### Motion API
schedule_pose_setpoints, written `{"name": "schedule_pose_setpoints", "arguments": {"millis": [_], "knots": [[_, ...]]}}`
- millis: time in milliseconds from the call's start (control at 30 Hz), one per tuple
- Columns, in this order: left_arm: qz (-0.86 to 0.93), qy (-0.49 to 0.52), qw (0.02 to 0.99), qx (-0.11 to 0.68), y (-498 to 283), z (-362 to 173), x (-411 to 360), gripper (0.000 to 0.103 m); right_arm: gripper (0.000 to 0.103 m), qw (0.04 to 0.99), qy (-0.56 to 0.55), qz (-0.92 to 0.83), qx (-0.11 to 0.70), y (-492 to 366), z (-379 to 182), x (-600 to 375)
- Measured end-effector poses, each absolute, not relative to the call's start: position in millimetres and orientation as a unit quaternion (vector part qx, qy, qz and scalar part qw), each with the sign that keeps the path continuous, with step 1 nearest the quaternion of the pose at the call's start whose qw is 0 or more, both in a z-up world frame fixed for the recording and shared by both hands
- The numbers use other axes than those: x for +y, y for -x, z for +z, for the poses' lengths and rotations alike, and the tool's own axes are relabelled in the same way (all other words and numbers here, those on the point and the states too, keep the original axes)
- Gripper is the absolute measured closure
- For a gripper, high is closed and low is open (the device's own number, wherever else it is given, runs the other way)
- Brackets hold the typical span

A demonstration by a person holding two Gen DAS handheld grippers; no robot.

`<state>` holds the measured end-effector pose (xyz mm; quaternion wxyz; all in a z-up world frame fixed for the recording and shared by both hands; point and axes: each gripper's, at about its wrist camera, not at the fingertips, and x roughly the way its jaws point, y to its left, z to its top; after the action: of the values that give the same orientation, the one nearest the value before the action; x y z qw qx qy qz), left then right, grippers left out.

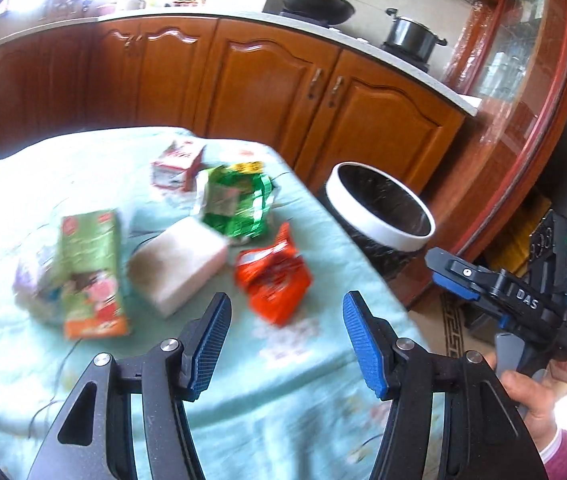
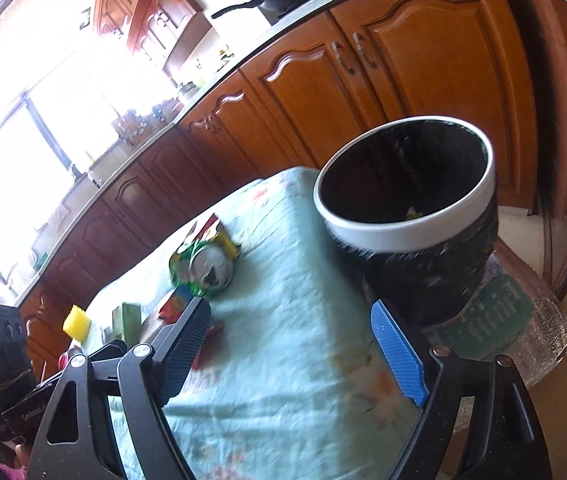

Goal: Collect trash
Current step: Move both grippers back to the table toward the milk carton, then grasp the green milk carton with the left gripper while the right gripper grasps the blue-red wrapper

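Observation:
Several pieces of trash lie on a table under a pale green cloth (image 1: 243,400): a red wrapper (image 1: 273,276), a crumpled green wrapper (image 1: 237,204), a white block (image 1: 181,264), a green and orange carton (image 1: 91,272) and a small red and white carton (image 1: 177,164). My left gripper (image 1: 285,298) is open and empty, just short of the red wrapper. A black bin with a white rim (image 1: 383,208) stands off the table's right edge. My right gripper (image 2: 291,306) is open and empty over the cloth, near the bin (image 2: 407,200). The green wrapper (image 2: 203,264) lies beyond it.
Wooden cabinets (image 1: 267,92) line the wall behind the table, with a wok (image 1: 315,0) and a pot (image 1: 411,34) on the counter. A glass-fronted door (image 1: 523,60) stands at the right. The right gripper (image 1: 503,292) and a hand (image 1: 531,396) sit beside the bin. A yellow item (image 2: 77,322) lies farther along.

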<state>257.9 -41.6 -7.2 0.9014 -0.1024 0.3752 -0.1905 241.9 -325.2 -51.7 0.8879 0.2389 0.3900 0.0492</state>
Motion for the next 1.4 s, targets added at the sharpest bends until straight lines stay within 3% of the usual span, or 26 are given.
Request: {"name": "schedule_pose_setpoints", "arguments": {"millis": [500, 700, 767, 1133, 1200, 1267, 1333, 1400], "knots": [[-0.106, 0.125, 0.908, 0.386, -219, -11, 18, 0.045, 0.018, 0.873, -0.198, 0.114, 0.43, -237, -71, -240], [-0.082, 0.123, 0.905, 0.398, -234, -13, 31, 0.045, 0.018, 0.867, -0.189, 0.123, 0.444, -249, -78, -222], [-0.075, 0.119, 0.906, 0.399, -240, -12, 33, 0.04, 0.018, 0.863, -0.19, 0.125, 0.451, -255, -81, -220], [-0.078, 0.087, 0.9, 0.42, -277, -24, 19, 0.041, 0.021, 0.855, -0.183, 0.133, 0.467, -284, -93, -208], [-0.081, 0.081, 0.9, 0.421, -280, -27, 18, 0.051, 0.03, 0.852, -0.18, 0.133, 0.473, -289, -96, -206], [-0.082, 0.079, 0.899, 0.424, -282, -30, 19, 0.054, 0.05, 0.85, -0.179, 0.133, 0.478, -293, -99, -203], [-0.083, 0.086, 0.901, 0.417, -278, -28, 23, 0.055, 0.085, 0.848, -0.178, 0.132, 0.482, -293, -101, -201], [-0.082, 0.09, 0.906, 0.406, -272, -24, 26, 0.056, 0.091, 0.851, -0.183, 0.136, 0.474, -290, -99, -203]]}}
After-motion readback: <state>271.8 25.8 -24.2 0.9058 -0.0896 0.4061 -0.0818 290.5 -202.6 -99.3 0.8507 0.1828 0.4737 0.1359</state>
